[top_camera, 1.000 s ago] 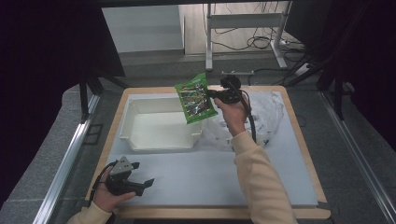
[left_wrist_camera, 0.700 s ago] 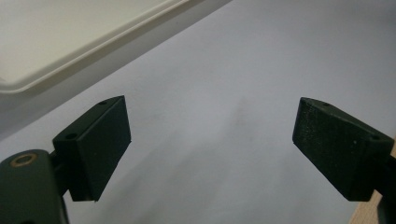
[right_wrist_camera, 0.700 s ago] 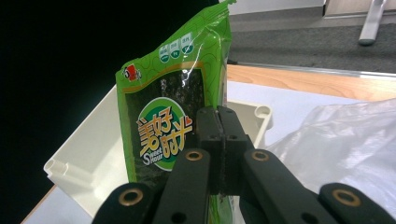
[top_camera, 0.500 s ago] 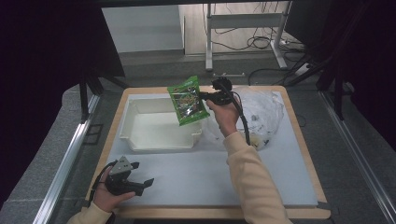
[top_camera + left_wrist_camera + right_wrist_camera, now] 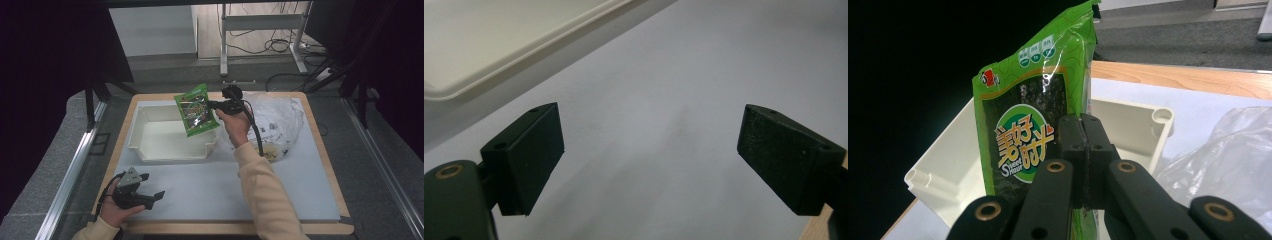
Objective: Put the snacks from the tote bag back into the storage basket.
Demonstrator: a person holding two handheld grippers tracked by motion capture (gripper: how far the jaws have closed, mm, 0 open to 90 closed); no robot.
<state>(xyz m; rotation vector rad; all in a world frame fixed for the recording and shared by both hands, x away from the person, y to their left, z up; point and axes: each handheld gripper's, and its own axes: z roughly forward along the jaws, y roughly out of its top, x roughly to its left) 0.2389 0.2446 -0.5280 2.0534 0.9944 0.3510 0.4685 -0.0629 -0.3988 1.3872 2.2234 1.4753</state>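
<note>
Hanging in the air above the right end of the white tray (image 5: 150,150): one green snack packet (image 5: 196,109), glossy, printed with a round label, tilted slightly, its lower edge clear of the tray floor. Right gripper (image 5: 216,105): jaws pressed together on the packet's right edge, pinching the foil between the pads; in the right gripper view the closed tips (image 5: 1081,131) sit just right of the packet's (image 5: 1033,120) round label, with the tray's far corner (image 5: 1160,116) behind. Crumpled clear plastic bag (image 5: 277,120): lying on the grey mat (image 5: 210,190) just right of the tray. Left gripper (image 5: 157,196): resting low at the near left of the mat, well apart from the packet, jaws spread wide with nothing between them; the left gripper view shows bare mat there.
</note>
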